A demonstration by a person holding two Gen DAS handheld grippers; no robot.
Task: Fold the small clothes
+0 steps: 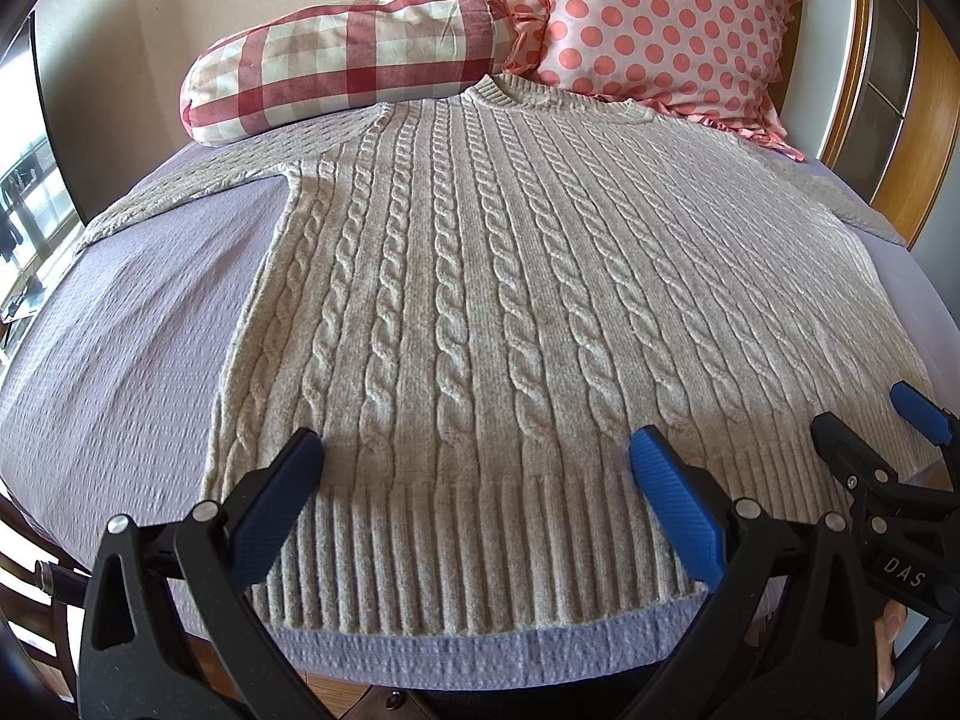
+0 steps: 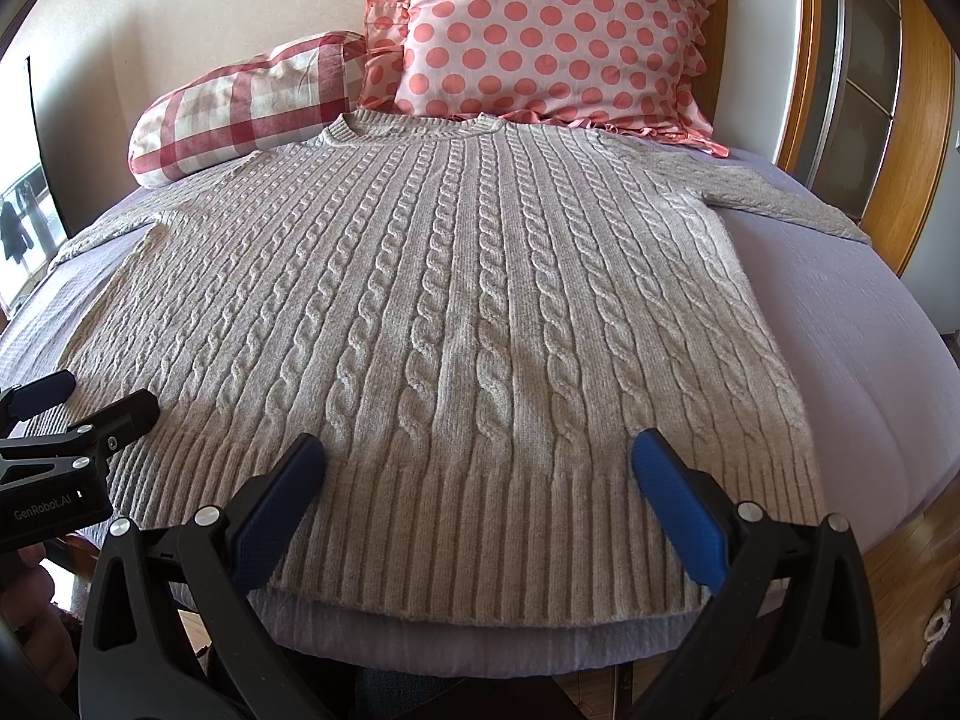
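Note:
A beige cable-knit sweater [image 1: 480,300] lies flat on the lavender bed cover [image 1: 120,330], collar at the far end, ribbed hem toward me, both sleeves spread out sideways. It fills the right wrist view [image 2: 456,312] too. My left gripper [image 1: 477,450] is open and empty, hovering over the hem's left part. My right gripper [image 2: 480,450] is open and empty over the hem's right part. The right gripper also shows at the right edge of the left wrist view [image 1: 882,420], and the left gripper at the left edge of the right wrist view [image 2: 90,396].
A red-checked bolster pillow [image 1: 342,60] and a pink polka-dot pillow [image 1: 666,24] lie behind the collar against the wall. A wooden frame [image 1: 924,138] stands at the right. The bed's near edge [image 2: 480,654] lies just below the hem.

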